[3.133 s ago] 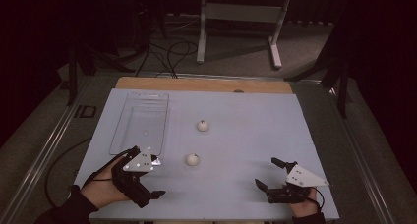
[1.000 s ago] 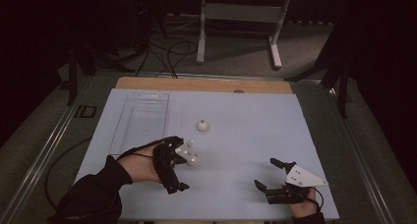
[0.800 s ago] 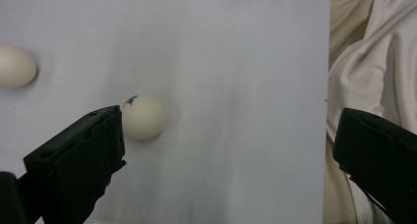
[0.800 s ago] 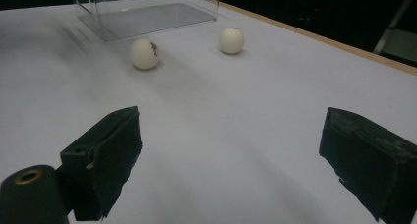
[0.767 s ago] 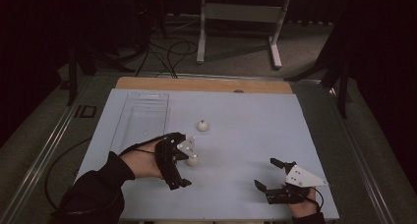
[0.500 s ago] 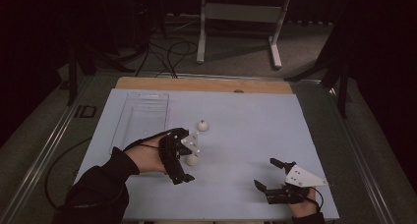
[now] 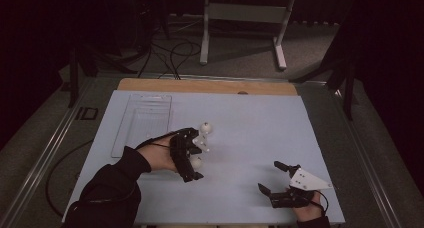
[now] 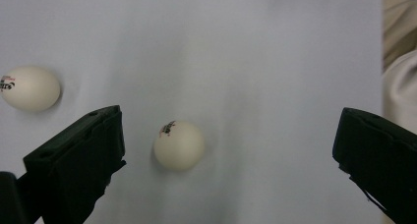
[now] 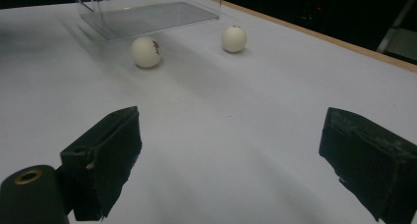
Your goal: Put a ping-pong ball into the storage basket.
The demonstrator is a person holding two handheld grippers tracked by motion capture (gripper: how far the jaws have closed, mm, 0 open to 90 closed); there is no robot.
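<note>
Pale worktop (image 7: 240, 138), left gripper (image 7: 192, 155) jaws wide apart straddling near white ball (image 8: 178, 145) untouched, right gripper (image 7: 280, 180) jaws wide apart, empty.

Two handheld grippers, both black. Left gripper (image 7: 192, 158): chunky black body, thin black cable looping back over the hand toward a black long sleeve (image 7: 112, 185). Right gripper (image 7: 275, 177): grey three-cornered plate (image 7: 307, 180) on top with small dark dots, black cable loop at the wrist. Fingers (image 8: 81, 157) blocky, matte black, flat-faced, edges slightly ragged. Round black post with brass-coloured ring (image 9: 27, 176) beside a finger in the right gripper view.
</note>
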